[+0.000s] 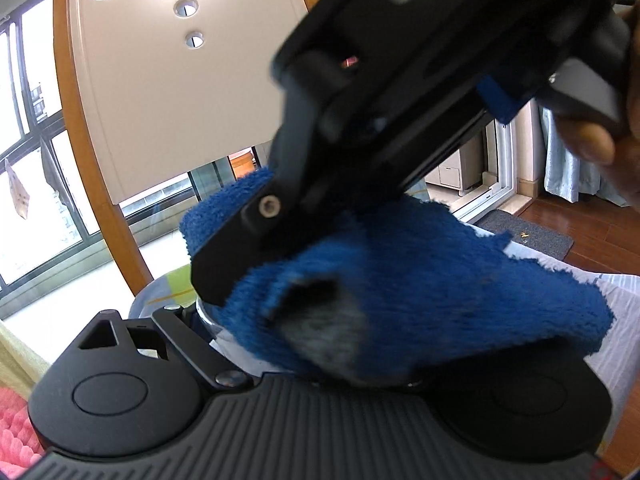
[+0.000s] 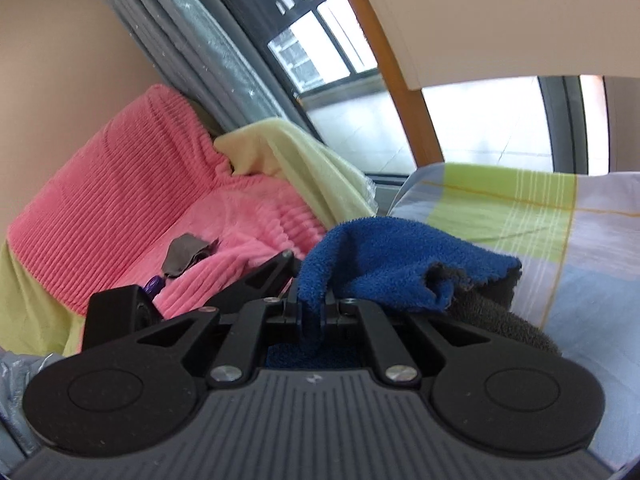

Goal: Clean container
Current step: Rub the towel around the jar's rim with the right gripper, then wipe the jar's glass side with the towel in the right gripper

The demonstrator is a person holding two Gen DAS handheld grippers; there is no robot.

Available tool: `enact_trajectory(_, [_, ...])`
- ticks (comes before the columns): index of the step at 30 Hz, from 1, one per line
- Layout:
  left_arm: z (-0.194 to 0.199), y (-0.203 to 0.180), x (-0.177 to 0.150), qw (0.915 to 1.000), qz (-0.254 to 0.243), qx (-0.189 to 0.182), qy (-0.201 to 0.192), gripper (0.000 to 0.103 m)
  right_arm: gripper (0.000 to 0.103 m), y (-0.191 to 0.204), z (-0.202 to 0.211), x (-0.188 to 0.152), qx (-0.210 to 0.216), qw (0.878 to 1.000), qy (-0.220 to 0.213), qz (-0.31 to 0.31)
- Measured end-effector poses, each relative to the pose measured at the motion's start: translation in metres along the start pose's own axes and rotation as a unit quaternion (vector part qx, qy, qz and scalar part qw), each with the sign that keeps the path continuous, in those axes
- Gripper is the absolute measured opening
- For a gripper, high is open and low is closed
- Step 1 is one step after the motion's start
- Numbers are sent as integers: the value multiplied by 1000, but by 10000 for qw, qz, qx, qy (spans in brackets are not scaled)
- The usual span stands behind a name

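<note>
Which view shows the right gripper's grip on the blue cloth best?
Right wrist view: the right gripper has its jaws pinched on a fold of the blue cloth. The left wrist view shows that gripper only from the side, blurred, above the cloth, pinch point hidden.

Daylight through dark-framed windows [image 1: 36, 184]. Cream chair back [image 1: 172, 92] with orange wood frame, far centre. Red-brown wood floor [image 1: 588, 236] and grey mat [image 1: 528, 236] far right. Pink ribbed blanket [image 2: 132, 208] left, checked sheet [image 2: 560, 232] right.
</note>
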State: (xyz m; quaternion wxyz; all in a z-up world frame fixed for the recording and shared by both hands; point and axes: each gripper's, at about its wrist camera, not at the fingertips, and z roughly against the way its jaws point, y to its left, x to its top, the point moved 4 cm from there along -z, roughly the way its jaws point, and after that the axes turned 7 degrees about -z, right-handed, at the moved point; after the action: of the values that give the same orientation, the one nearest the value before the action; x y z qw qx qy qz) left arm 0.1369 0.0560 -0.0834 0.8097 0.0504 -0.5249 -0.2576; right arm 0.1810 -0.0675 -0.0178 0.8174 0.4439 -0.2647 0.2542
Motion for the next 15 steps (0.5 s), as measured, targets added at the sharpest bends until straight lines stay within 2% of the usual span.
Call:
enact_trajectory(7, [-2,0,0,10000,18,-7,4,92,2,16,-6,1,-642,9947,-315,739])
enact_trajectory(15, [-5,-2,0,10000,-41,1,10,92,2,36,-10,1,-1501,9737,-360,1676])
